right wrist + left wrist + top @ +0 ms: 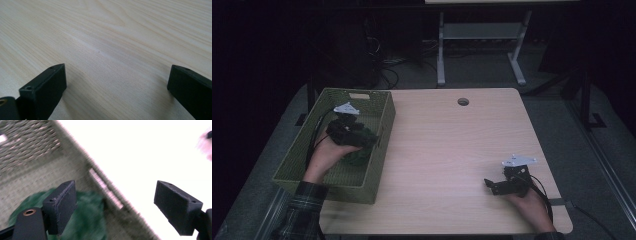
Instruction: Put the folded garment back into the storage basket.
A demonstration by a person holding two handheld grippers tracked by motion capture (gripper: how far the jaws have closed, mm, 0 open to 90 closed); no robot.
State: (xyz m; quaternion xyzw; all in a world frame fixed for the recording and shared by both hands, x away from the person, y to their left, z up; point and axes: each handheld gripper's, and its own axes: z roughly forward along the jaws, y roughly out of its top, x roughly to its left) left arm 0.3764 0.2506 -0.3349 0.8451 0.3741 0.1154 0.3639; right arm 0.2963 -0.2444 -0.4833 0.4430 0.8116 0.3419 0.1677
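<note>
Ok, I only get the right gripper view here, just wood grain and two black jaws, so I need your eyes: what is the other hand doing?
Observer: The left gripper is over the green woven basket at the table's left edge, jaws wide apart with nothing between them.
Operator: Is anything in that basket?
Observer: Yes, a dark green object lies on the basket floor below the left jaws; the left gripper view is too blurred to tell what it is.
Operator: And where does my gripper sit on the table?
Observer: The right gripper is near the front right corner of the table, jaws open, pointing toward the basket side.
</note>
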